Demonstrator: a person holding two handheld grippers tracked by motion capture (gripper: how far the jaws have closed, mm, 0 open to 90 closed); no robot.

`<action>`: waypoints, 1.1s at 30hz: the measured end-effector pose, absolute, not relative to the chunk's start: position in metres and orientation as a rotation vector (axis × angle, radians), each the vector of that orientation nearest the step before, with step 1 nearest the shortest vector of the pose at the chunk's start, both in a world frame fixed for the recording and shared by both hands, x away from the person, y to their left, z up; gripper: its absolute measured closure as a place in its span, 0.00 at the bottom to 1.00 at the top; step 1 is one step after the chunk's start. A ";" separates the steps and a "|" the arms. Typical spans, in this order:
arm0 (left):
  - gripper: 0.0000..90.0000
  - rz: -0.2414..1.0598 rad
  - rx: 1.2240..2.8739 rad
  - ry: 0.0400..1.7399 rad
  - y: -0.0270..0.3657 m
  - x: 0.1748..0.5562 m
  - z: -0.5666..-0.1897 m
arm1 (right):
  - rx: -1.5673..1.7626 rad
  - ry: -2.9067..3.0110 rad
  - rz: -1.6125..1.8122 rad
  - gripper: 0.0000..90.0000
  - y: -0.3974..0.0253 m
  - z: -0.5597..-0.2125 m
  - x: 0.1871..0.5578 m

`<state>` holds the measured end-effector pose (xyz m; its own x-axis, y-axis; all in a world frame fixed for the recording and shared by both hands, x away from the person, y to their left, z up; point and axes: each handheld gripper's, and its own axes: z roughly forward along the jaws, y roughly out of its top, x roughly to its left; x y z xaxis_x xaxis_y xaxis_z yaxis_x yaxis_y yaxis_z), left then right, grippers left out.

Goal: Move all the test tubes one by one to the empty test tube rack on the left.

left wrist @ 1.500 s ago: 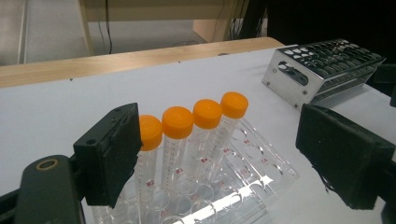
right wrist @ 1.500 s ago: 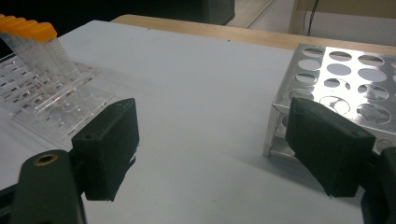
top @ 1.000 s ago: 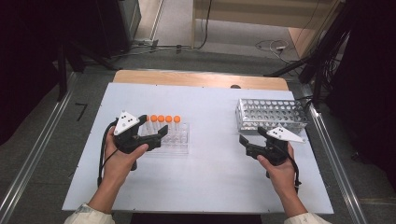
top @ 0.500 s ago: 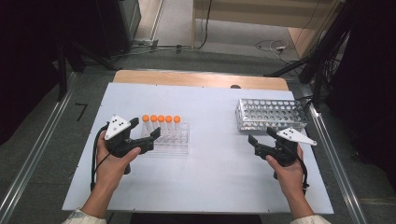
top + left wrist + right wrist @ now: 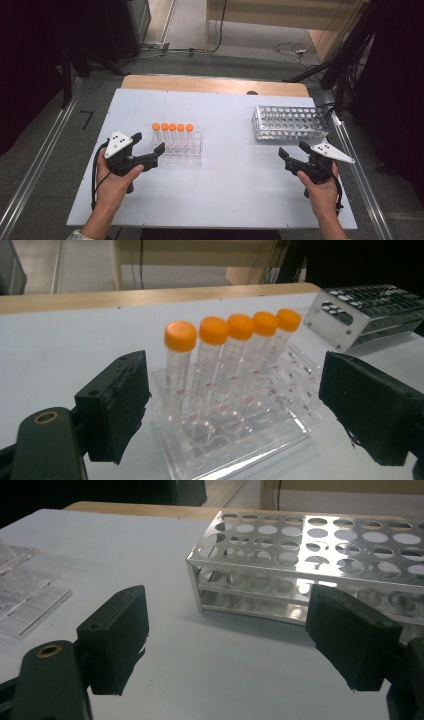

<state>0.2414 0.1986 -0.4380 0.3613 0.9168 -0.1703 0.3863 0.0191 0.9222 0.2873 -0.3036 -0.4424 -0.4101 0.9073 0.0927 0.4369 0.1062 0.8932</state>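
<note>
Five orange-capped tubes (image 5: 172, 136) stand in one row along the far side of a clear plastic rack (image 5: 179, 152), left of centre on the white counter (image 5: 225, 200). The left gripper (image 5: 149, 153) hovers just beside the rack's near-left corner, jaws spread wide and holding nothing. In the left gripper view the tubes (image 5: 235, 355) sit framed between the two black jaws — a placement that reads as lining up on the row before a pick, probably the nearest tube at the left end. The hand is held low and level, which suits a sideways grasp on a tube body below the cap.

Tubes: clear plastic walls with printed graduation marks, orange screw caps, all upright and touching or nearly touching cap to cap. Whether they hold liquid cannot be told. The clear rack (image 5: 235, 435) has several empty wells on its near side.

Right of centre, well apart from the tubes, lies a metal rack (image 5: 291, 122) with many round holes, all empty — the likely destination. The right gripper (image 5: 295, 154) waits near its front edge, also gaping wide and empty. The right gripper view looks along its jaws at the metal rack (image 5: 310, 560), long side across the frame; holding there would let it steady the rack or receive a tube, though which is a guess.
</note>
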 end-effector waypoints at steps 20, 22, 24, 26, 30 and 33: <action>0.14 0.669 1.582 1.293 0.232 0.219 -0.467 | 1.373 1.831 1.202 0.17 -0.337 -0.447 0.274; 0.14 0.678 1.583 1.304 0.236 0.216 -0.470 | 1.390 1.811 1.199 0.17 -0.345 -0.448 0.271; 0.14 0.689 1.582 1.316 0.239 0.214 -0.472 | 1.407 1.790 1.192 0.17 -0.353 -0.447 0.268; 0.14 0.690 1.576 1.329 0.243 0.212 -0.473 | 1.422 1.773 1.187 0.17 -0.360 -0.448 0.266; 0.14 0.692 1.576 1.361 0.249 0.210 -0.478 | 1.456 1.749 1.125 0.17 -0.372 -0.454 0.263; 0.14 0.695 1.578 1.372 0.250 0.208 -0.480 | 1.492 1.732 1.093 0.17 -0.380 -0.459 0.262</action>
<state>0.2084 0.2503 -0.4796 0.2251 0.9638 -0.1426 0.4550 0.0254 0.8901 0.2615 -0.3795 -0.4591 -0.1896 0.9792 0.0720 0.4861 0.0299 0.8734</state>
